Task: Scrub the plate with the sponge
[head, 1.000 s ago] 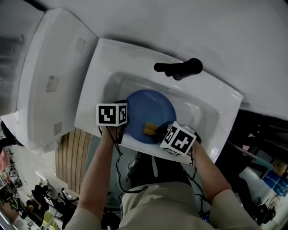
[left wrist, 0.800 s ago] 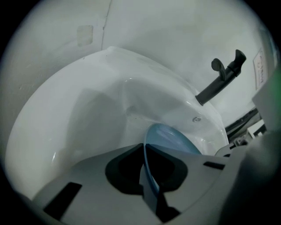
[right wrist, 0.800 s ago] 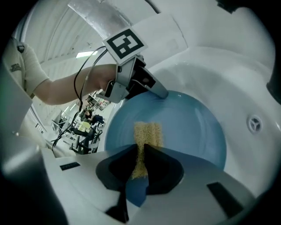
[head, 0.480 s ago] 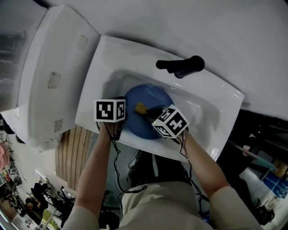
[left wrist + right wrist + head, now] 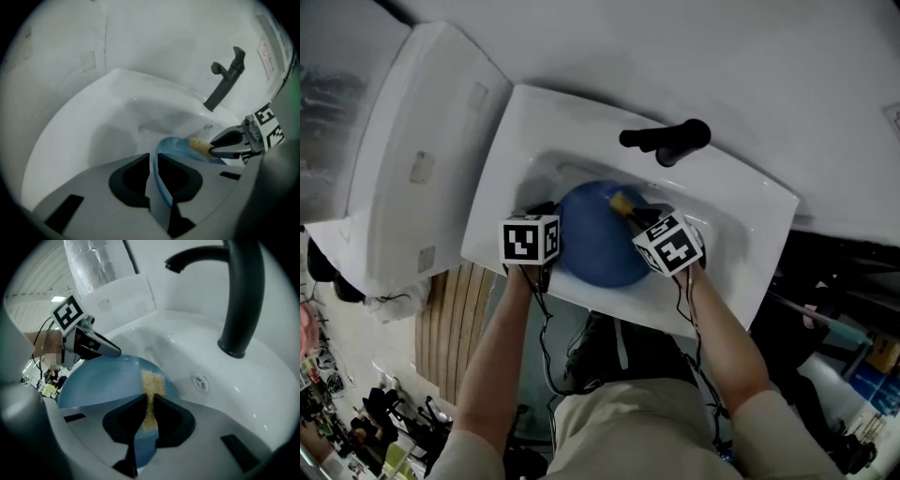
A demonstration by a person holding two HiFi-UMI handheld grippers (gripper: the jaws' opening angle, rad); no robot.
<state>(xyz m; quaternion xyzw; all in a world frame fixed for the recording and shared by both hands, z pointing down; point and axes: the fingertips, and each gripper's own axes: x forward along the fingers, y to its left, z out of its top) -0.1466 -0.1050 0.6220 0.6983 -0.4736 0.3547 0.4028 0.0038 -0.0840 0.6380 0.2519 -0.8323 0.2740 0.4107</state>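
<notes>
Left gripper [image 5: 153, 161] pitched down, pinching plate [image 5: 595, 253] rim, jaws just opening; right gripper [image 5: 149, 404] angled down, clamps sponge [image 5: 152, 380] against plate.

L hand-held gripper [image 5: 154, 161]: jaws just opening a bit, plate [image 5: 180, 147] rim nipped betw them. Ahead-right, R hand-held gripper [image 5: 213, 149] presses sponge [image 5: 199, 146] on plate. White sink [image 5: 93, 126] under; dark tap [image 5: 225, 79] beyond.

Sponge [image 5: 152, 385] partly hidden inside right tool [image 5: 149, 405], plate [image 5: 595, 246] edges covered by marker cubes [image 5: 531, 240] in head view, faucet [image 5: 241, 301] top cut off in right gripper view, floor clutter [image 5: 356, 412] too small to tell
</notes>
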